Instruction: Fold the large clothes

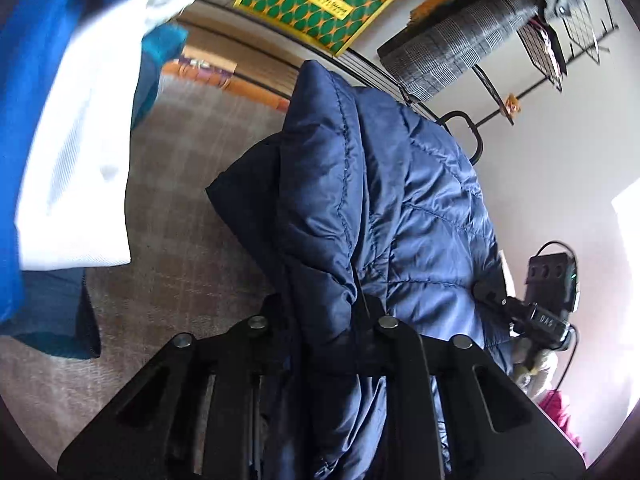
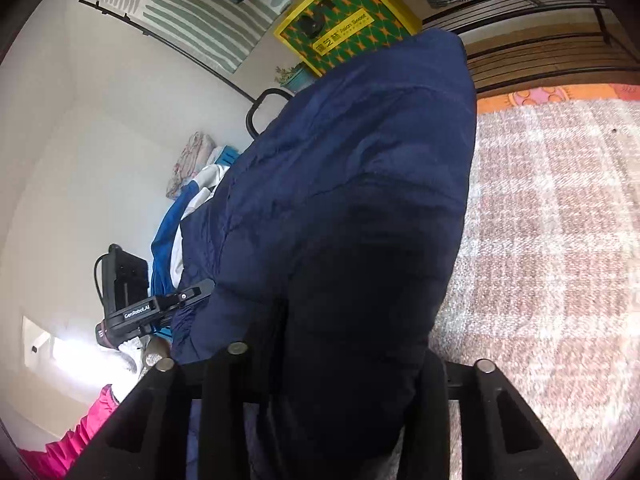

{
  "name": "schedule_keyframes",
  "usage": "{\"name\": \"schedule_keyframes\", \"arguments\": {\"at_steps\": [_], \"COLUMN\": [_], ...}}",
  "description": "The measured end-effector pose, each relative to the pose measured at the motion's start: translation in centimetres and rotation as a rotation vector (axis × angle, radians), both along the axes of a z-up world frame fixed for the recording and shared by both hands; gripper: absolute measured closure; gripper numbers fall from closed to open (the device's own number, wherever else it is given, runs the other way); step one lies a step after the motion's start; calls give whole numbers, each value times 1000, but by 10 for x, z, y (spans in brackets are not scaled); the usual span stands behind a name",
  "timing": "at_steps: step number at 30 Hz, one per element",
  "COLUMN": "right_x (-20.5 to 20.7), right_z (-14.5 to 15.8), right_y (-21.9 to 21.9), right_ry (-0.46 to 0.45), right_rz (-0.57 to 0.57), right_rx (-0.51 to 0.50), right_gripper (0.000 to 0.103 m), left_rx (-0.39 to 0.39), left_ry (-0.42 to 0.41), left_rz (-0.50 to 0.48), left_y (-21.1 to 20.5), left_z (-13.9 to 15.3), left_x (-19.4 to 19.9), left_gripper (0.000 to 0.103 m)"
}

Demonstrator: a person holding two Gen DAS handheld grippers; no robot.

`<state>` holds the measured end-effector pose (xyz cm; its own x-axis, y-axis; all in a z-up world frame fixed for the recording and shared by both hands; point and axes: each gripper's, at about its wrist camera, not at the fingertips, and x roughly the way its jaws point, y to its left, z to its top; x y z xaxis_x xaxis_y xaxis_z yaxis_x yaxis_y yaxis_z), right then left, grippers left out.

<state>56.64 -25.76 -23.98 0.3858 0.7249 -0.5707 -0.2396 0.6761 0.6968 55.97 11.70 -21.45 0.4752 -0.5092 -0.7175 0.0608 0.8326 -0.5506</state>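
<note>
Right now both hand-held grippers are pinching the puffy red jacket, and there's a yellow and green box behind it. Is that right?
Almost. The puffy jacket is navy blue, not red; both wrist views show that. The left hand-held gripper and right hand-held gripper are pinching it, and the yellow and green box sits behind it.

The left claw (image 1: 320,316) points steeply downward with its jaws drawn close, the dark fingers (image 1: 370,312) pinching a fold of navy padded jacket (image 1: 384,208) that bunches up between them. The right claw (image 2: 340,360) angles downward too, its jaws part-closed and clamped on a thick wad of the same jacket. Each claw shows in the other's view, both at the jacket's edge.
</note>
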Motion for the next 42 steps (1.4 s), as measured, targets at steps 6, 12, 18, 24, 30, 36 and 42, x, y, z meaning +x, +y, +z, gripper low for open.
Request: {"name": "schedule_keyframes", "arguments": {"at_steps": [6, 12, 18, 24, 30, 36, 42], "right_x": [-16, -40, -68, -87, -102, -107, -96], "right_z": [37, 73, 102, 140, 175, 207, 230], "right_y": [13, 31, 45, 69, 100, 145, 200], "right_ry": [-27, -73, -96, -146, -208, -274, -346], "right_rz": [-4, 14, 16, 19, 29, 56, 92], "right_rx": [-173, -299, -362, -406, -441, -462, -454], "right_gripper": [79, 81, 82, 83, 83, 83, 83], "left_rx": [61, 88, 83, 78, 55, 49, 67], "left_ry": [-47, -64, -83, -129, -174, -214, -266], "left_rz": [-18, -45, -63, -62, -39, -4, 54], "left_y": [-4, -15, -6, 11, 41, 81, 138], "left_z": [17, 35, 59, 89, 115, 140, 166], "left_x": [-20, -35, -66, -95, -115, -127, -132], "left_gripper": [89, 90, 91, 91, 91, 91, 91]}}
